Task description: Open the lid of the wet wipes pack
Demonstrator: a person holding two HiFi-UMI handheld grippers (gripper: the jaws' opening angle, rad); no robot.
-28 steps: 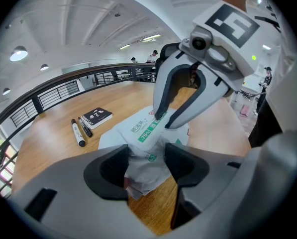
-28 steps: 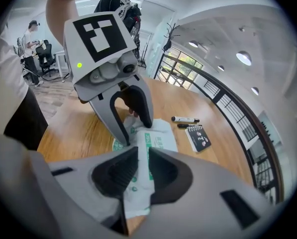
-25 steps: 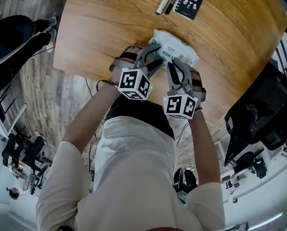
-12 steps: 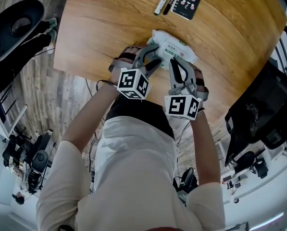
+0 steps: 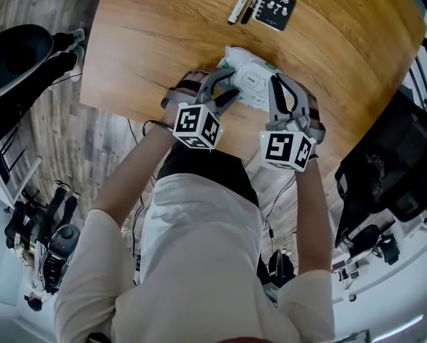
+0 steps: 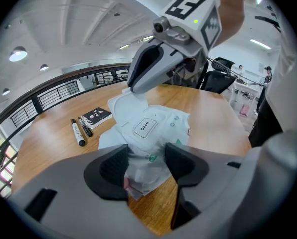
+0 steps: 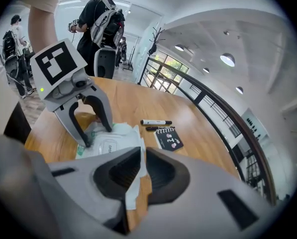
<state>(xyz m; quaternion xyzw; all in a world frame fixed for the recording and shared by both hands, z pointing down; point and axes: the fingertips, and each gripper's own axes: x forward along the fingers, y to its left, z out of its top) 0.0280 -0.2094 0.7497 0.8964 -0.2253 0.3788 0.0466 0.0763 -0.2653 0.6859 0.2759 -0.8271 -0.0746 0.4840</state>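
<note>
The white wet wipes pack (image 5: 250, 83) lies near the front edge of the wooden table (image 5: 163, 34). Its rounded lid marked OPEN (image 6: 145, 127) faces up and looks flat against the pack. My left gripper (image 6: 146, 169) is shut on the pack's crumpled near end, also seen in the head view (image 5: 229, 86). The right gripper (image 7: 140, 171) is shut on a thin white edge of the pack at its other end, at the pack's right (image 5: 277, 86) from above. In the left gripper view the right gripper's fingers (image 6: 148, 73) meet that raised edge.
Two markers (image 5: 242, 2) and a small black notebook (image 5: 276, 7) lie at the table's far side. A black chair (image 5: 385, 170) stands to the right of the table. The table's front edge runs just under both grippers. People stand in the background of the right gripper view.
The right gripper has moved right, to the pack's right end, and uncovered the lid marked OPEN. The left gripper has kept its hold in place.
</note>
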